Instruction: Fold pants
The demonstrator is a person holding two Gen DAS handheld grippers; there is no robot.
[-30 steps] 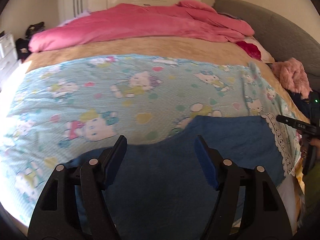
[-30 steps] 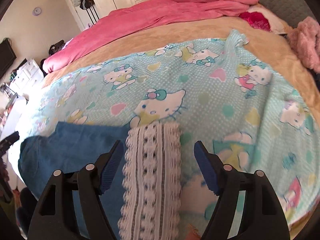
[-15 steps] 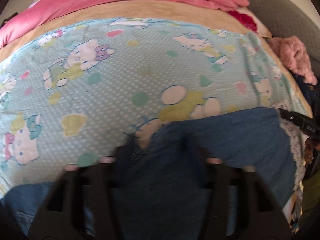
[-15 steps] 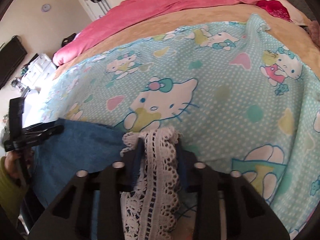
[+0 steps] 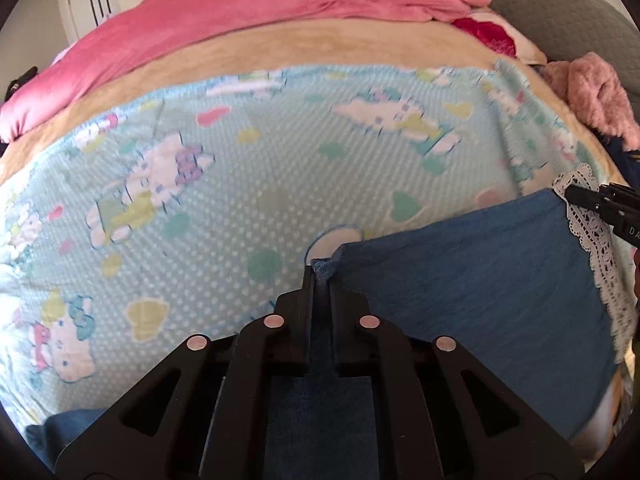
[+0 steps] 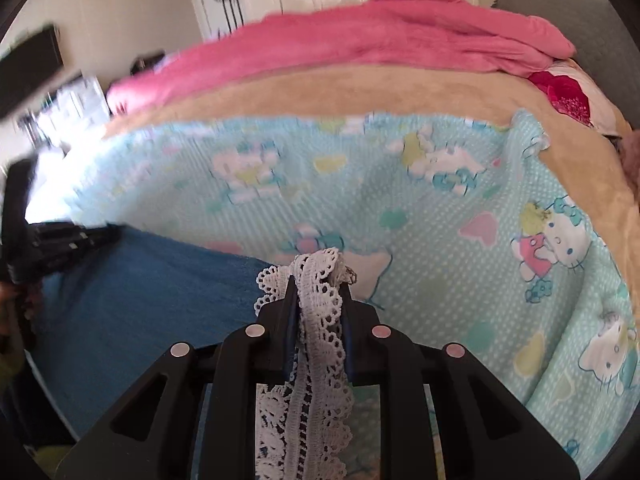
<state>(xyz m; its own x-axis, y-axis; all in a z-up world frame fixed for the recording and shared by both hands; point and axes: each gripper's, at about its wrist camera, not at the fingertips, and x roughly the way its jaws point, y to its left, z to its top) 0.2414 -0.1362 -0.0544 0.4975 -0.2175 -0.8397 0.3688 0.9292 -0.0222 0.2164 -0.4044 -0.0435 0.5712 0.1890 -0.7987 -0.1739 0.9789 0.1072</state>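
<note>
The pants (image 5: 460,300) lie on the near edge of the bed (image 5: 320,48), on the pale blue cartoon-print blanket (image 5: 240,200), with their long axis running across in front of the person from left to right. Each end is already caught: the left gripper (image 5: 320,276) has its jaws pressed together on a corner of the blue cloth, a small tuft of it showing just past the tips, while the right gripper (image 6: 318,280) pinches the white lace trim (image 6: 316,320) that edges the other end, the lace bunched between the jaws and trailing back under them. So the garment stretches sideways between the two tools, neither one nearer than the other, and the bulk of it hangs or rests to the inner side of each: to the right of the left jaws, to the left of the right jaws. In the left wrist view the blue panel looks fairly flat and taut toward the lace. The next move likely turns on that span, since bringing one held end over toward the other, or carrying both forward onto the blanket, would make the fold. The pink duvet (image 5: 260,12) lies well apart at the far side of the bed.
</note>
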